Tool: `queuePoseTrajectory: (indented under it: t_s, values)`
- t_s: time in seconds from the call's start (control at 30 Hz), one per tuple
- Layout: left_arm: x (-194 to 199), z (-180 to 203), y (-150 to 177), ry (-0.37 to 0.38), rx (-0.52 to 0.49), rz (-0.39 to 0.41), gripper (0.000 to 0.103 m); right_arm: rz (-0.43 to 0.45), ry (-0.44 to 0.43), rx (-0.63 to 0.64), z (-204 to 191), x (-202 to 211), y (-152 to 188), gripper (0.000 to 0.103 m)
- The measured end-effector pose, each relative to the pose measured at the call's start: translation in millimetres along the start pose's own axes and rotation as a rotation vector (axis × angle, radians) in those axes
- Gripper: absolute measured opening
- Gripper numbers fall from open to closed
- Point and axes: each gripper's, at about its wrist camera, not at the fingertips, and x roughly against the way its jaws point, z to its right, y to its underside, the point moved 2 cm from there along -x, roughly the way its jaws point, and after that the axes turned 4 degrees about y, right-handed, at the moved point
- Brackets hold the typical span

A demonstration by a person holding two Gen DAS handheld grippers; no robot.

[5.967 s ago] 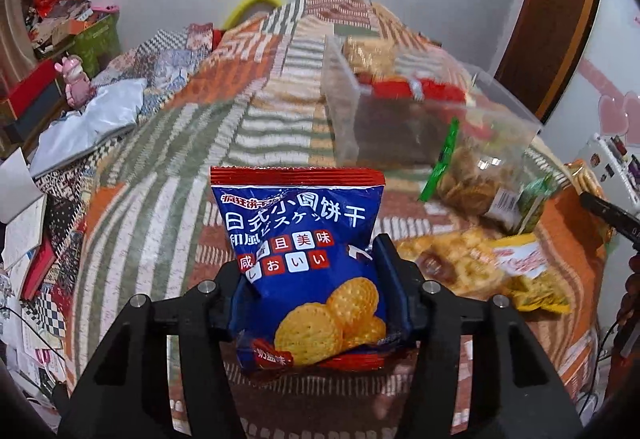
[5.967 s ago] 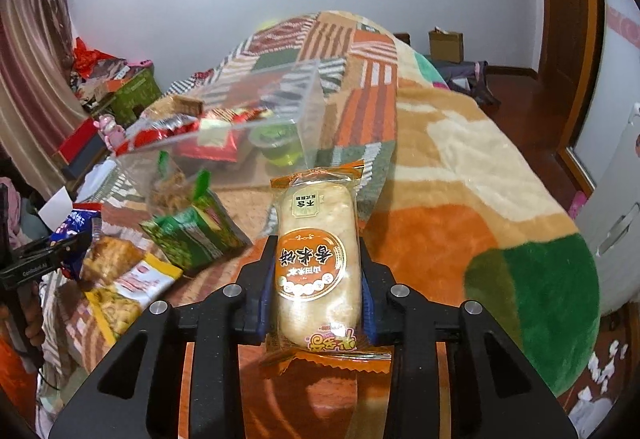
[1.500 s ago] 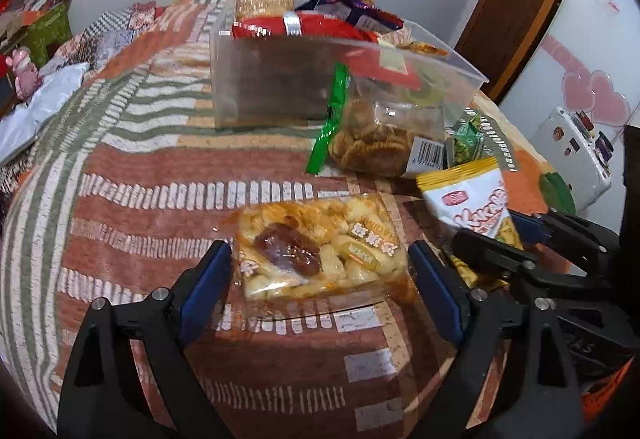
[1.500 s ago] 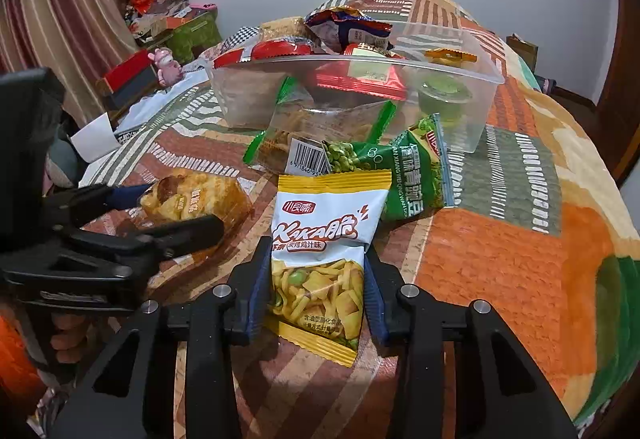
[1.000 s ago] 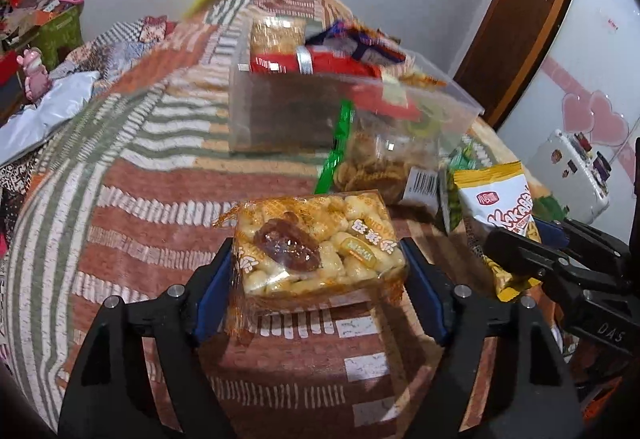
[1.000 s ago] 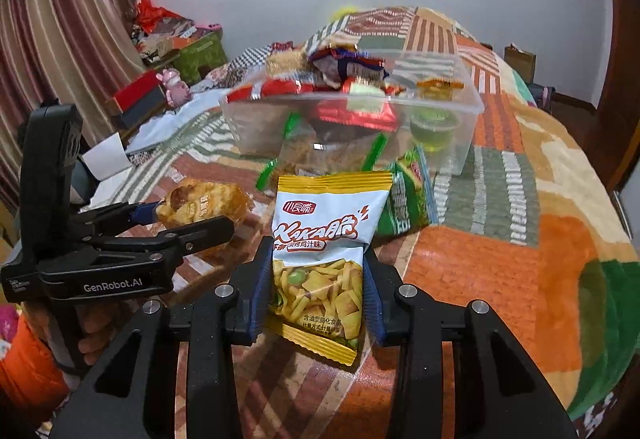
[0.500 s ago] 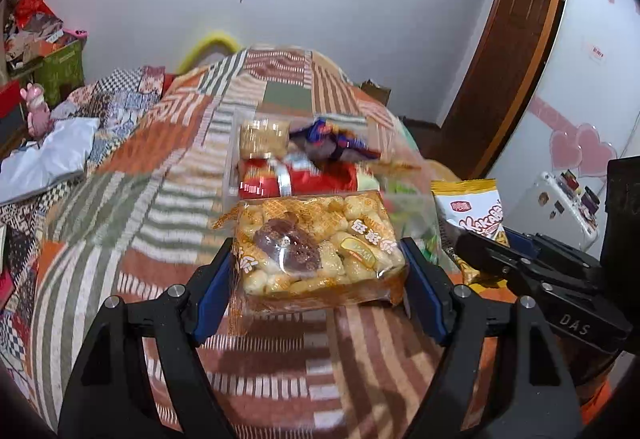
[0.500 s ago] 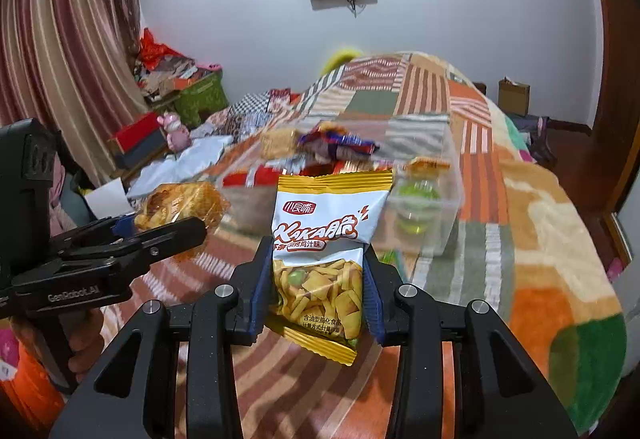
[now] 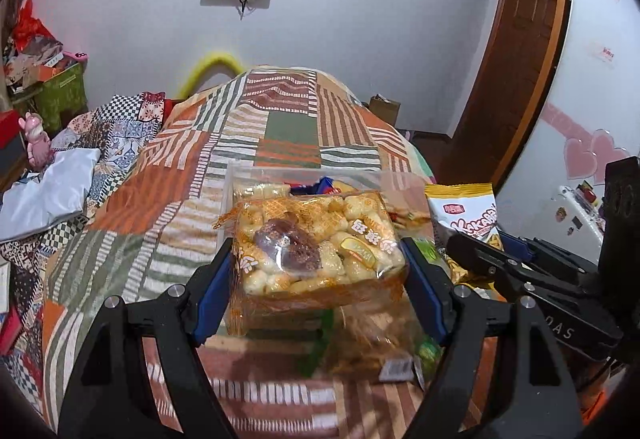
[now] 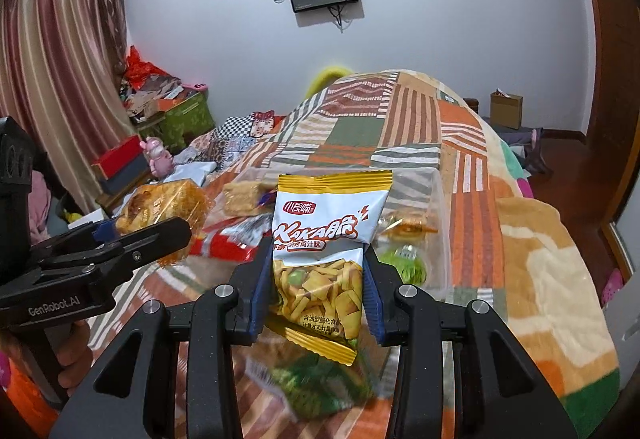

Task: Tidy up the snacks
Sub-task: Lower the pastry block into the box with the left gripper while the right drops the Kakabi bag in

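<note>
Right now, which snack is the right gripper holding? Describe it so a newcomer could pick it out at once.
Start at the patchwork bedspread and find the clear plastic bin of snacks on it. In front of it, the right gripper clamps the white Kaka bag upright. Its yellow-gold sealed ends and red lettering set it apart from the clear orange-trimmed puff pack in the left gripper.

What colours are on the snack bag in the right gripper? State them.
The snack bag is white with yellow-gold ends and red-orange lettering, clearest in the right wrist view.
</note>
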Motion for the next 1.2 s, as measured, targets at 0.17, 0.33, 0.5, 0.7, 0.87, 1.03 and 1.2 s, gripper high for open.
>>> queuePoseTrajectory:
  t_s: [0.17, 0.33, 0.5, 0.7, 0.87, 1.03, 1.2]
  values:
    - [-17.0, -6.4, -6.1, -0.024, -0.01, -0.011, 0.077, -0.013, 0.023, -0.007, 7.3, -17.7, -5.2, 0.036]
    - [-35.2, -11.7, -10.3, -0.036, -0.01, -0.03, 0.077, -0.025, 0.04, -0.013, 12.4, -31.2, -10.4, 0.036]
    - [-53.7, -14.0, -11.8, -0.045, -0.011, -0.053, 0.077, -0.044, 0.062, -0.013, 16.4, -45.0, -12.9, 0.036]
    - [-69.0, -16.9, -11.3, -0.058, -0.012, -0.069, 0.077, -0.065, 0.076, -0.017, 21.3, -54.8, -12.9, 0.036]
    - [-71.9, -16.8, -10.9, -0.065, -0.013, -0.076, 0.078, -0.092, 0.081, -0.01, 21.6, -62.8, -9.3, 0.037]
    - [-71.6, -14.1, -9.9, -0.078, -0.031, -0.087, 0.082, -0.099, 0.1, 0.004, 20.5, -61.8, -9.8, 0.041]
    - [-63.0, -15.4, -7.5, -0.07, -0.022, -0.086, 0.084, -0.083, 0.119, 0.012, 19.6, -54.4, -11.2, 0.06]
